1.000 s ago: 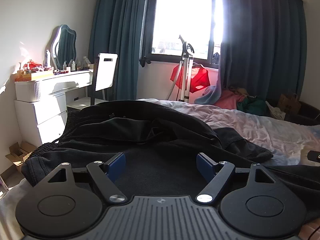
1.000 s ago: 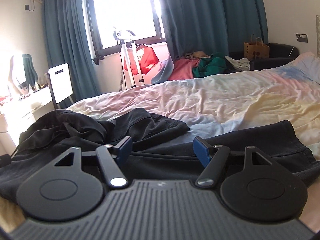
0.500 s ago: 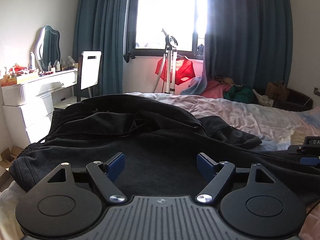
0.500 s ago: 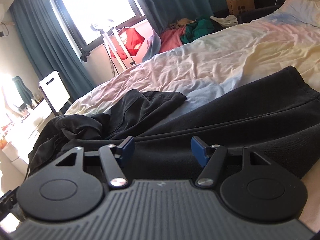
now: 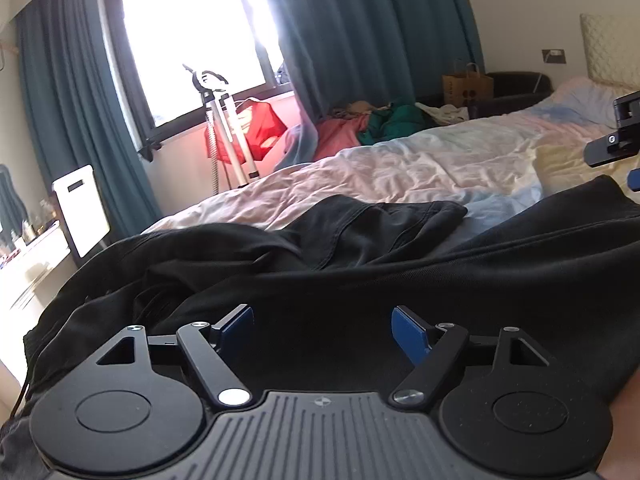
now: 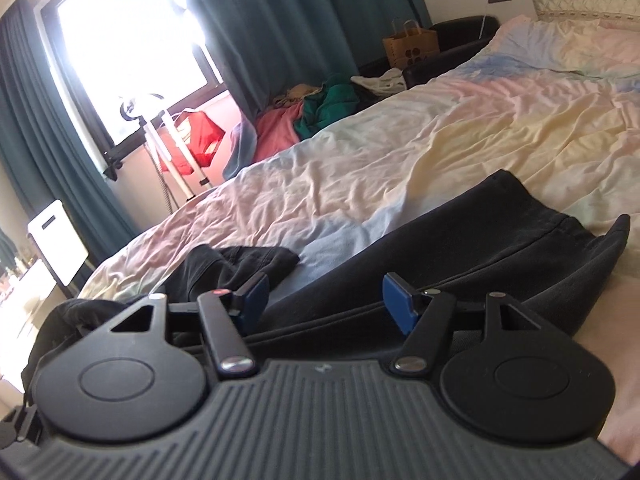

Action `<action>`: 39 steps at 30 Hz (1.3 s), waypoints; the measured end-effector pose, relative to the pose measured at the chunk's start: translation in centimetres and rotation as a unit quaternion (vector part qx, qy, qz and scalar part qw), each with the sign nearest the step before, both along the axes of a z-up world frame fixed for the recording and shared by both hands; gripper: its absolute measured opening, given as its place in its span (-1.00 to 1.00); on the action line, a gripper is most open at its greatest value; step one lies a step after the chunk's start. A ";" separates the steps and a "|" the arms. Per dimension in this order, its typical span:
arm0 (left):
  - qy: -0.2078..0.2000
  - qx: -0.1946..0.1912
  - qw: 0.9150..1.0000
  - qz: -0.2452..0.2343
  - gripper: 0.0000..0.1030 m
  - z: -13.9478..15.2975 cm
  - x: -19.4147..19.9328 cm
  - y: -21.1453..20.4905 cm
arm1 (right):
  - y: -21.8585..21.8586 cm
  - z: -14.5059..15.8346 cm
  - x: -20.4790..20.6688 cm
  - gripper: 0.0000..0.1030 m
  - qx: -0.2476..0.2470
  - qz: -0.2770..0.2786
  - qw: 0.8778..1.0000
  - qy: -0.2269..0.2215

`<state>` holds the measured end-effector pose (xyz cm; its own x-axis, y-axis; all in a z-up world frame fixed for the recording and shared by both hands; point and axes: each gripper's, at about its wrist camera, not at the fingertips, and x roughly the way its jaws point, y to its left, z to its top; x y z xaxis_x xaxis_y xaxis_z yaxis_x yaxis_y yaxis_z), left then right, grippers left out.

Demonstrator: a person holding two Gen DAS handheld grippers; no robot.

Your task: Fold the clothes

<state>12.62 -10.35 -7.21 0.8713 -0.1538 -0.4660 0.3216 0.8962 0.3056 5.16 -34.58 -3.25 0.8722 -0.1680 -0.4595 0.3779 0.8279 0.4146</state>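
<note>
Bed [image 6: 400, 168] filled both views, covered in a wrinkled pastel sheet. Teal curtains [image 5: 360, 40] framed a bright window [image 5: 192, 32] behind it. Black garment [image 5: 440, 280] lay spread along the near edge of the bed, bunched and rumpled on the left side, flatter to the right; one flap [image 6: 256, 258] stuck out onto the sheet. In the right wrist view the garment's far end [image 6: 580, 264] curled up off the sheet.

Pile of pink and green clothes [image 6: 312, 116] sat past the far side of the bed, near a garment steamer [image 5: 224, 120] with a red item hanging on it. Brown paper bag [image 6: 410, 46] stood by a dark chair.

Left tool [image 5: 323, 328]: open, blue pads wide apart, low over the black fabric, nothing between them. Right tool [image 6: 323, 300]: also open, pads apart, just above the garment's edge, gripping nothing. Part of the right tool was visible at the right border of the left view.
</note>
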 end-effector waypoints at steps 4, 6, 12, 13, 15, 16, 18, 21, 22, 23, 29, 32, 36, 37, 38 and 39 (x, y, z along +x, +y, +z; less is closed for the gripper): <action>0.009 0.014 0.999 -0.040 0.45 -0.4 5.6 -5.9 | -1.8 -1.0 0.4 0.31 0.009 -0.035 0.999 -0.003; 0.023 0.029 0.997 -0.065 0.44 -1.3 8.3 -8.8 | -2.7 -1.7 0.9 0.31 0.021 -0.046 0.999 -0.001; 0.059 0.120 0.986 -0.104 0.19 -5.3 15.0 -16.2 | -4.8 -3.9 2.9 0.31 0.061 -0.062 0.996 0.015; 0.064 0.138 0.983 -0.107 0.00 -6.2 16.0 -17.3 | -5.0 -4.2 3.1 0.31 0.067 -0.063 0.996 0.017; 0.076 0.145 0.980 -0.113 -0.35 -7.0 17.1 -18.1 | -5.3 -4.5 3.5 0.31 0.077 -0.067 0.995 0.018; 0.078 0.140 0.981 -0.113 -0.76 -6.9 17.5 -18.3 | -5.5 -4.7 3.7 0.31 0.082 -0.069 0.994 0.018; 0.080 0.128 0.983 -0.109 -0.92 -6.5 18.1 -18.7 | -5.9 -4.9 3.8 0.31 0.093 -0.073 0.993 0.017; 0.064 0.095 0.989 -0.095 -0.95 -4.2 19.0 -18.6 | -6.5 -5.0 3.5 0.31 0.112 -0.084 0.990 0.013; 0.052 0.086 0.991 -0.090 -0.96 -3.1 19.4 -18.7 | -6.7 -4.9 3.2 0.31 0.116 -0.090 0.989 0.009; 0.041 0.076 0.993 -0.085 -0.96 -2.0 19.7 -18.7 | -6.9 -4.8 3.0 0.31 0.120 -0.096 0.988 0.005; -0.046 0.010 0.992 -0.119 -0.97 6.3 19.9 -25.5 | -8.2 -4.8 1.9 0.31 0.137 -0.134 0.981 -0.011; -0.092 -0.024 0.985 -0.141 -0.97 10.5 19.8 -29.4 | -8.9 -5.0 1.5 0.30 0.142 -0.154 0.978 -0.014; -0.108 -0.043 0.976 -0.184 -0.73 13.2 18.9 -35.1 | -9.8 -5.3 1.1 0.30 0.146 -0.180 0.973 -0.020; -0.100 -0.038 0.974 -0.199 -0.58 12.9 18.7 -36.5 | -10.0 -5.4 1.0 0.30 0.145 -0.188 0.971 -0.023; -0.090 -0.033 0.972 -0.214 -0.57 12.5 18.4 -37.8 | -10.3 -5.5 0.9 0.30 0.145 -0.194 0.970 -0.025; -0.078 -0.030 0.970 -0.229 -0.46 11.7 17.9 -38.2 | -10.4 -5.6 0.9 0.30 0.145 -0.198 0.969 -0.024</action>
<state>30.49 -48.60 4.46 0.7641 -0.5649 -0.3115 0.6446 0.6877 0.3341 6.05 -45.03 -8.82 0.7878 -0.3631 -0.4974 0.6159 0.4678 0.6339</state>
